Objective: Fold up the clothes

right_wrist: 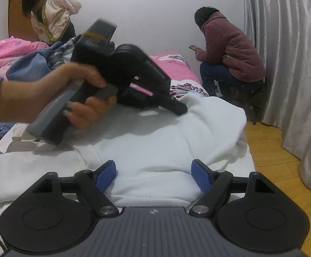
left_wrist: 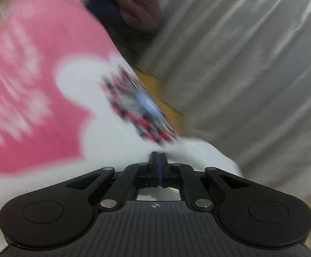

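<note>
While the left gripper (right_wrist: 180, 109) pinches the far edge of a white garment (right_wrist: 155, 150) on the bed (right_wrist: 176, 68), the right gripper (right_wrist: 153, 176) hovers agape above its near edge.

We see left gripper (left_wrist: 158, 159) pinched tight on white garment (left_wrist: 117, 150); pink bedsheet (left_wrist: 33, 68) behind, heavily blurred. Silver curtain (left_wrist: 251, 64) right, yellow floor (left_wrist: 166, 102) strip between, possibly wood.
</note>
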A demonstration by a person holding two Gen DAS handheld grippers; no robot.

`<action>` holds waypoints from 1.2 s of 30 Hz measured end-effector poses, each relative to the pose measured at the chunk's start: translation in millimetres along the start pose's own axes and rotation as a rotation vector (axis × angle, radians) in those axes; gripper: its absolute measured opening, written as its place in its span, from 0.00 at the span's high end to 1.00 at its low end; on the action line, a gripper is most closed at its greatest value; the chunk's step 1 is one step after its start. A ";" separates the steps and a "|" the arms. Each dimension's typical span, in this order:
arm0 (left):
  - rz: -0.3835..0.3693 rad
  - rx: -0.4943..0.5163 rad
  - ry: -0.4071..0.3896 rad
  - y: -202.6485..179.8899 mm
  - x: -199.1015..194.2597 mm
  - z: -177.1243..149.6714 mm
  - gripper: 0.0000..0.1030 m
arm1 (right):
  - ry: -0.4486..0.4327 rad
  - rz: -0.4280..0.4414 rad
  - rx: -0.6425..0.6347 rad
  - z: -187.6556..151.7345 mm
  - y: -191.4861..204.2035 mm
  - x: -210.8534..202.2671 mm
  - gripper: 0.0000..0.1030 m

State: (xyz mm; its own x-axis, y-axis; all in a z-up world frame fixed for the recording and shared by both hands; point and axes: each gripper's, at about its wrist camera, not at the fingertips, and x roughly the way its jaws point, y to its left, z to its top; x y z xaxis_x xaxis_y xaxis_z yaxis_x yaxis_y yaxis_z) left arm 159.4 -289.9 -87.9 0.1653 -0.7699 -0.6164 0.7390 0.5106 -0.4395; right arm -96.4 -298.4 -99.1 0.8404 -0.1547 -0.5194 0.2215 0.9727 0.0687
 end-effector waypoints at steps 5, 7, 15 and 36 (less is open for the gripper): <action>-0.336 0.012 0.216 -27.7 2.7 -7.1 0.95 | -0.001 0.008 0.010 -1.5 -0.8 -0.7 0.21; -0.348 0.032 0.323 -39.8 24.8 -15.6 0.95 | -0.001 0.008 0.010 -1.4 -0.8 -0.3 0.21; -0.217 -0.114 0.268 -34.2 93.5 8.9 0.95 | 0.005 -0.010 0.000 -2.5 2.4 2.3 0.21; 0.124 0.264 0.211 -119.4 131.1 -17.5 0.95 | 0.009 -0.003 0.013 -4.8 1.8 -0.5 0.20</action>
State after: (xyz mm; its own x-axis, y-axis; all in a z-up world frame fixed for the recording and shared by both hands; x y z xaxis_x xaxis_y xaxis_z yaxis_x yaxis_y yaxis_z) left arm 81.4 -445.1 -127.7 0.1461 -0.5981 -0.7880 0.8696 0.4574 -0.1860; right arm -98.8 -295.8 -102.8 0.8356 -0.1557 -0.5269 0.2301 0.9700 0.0783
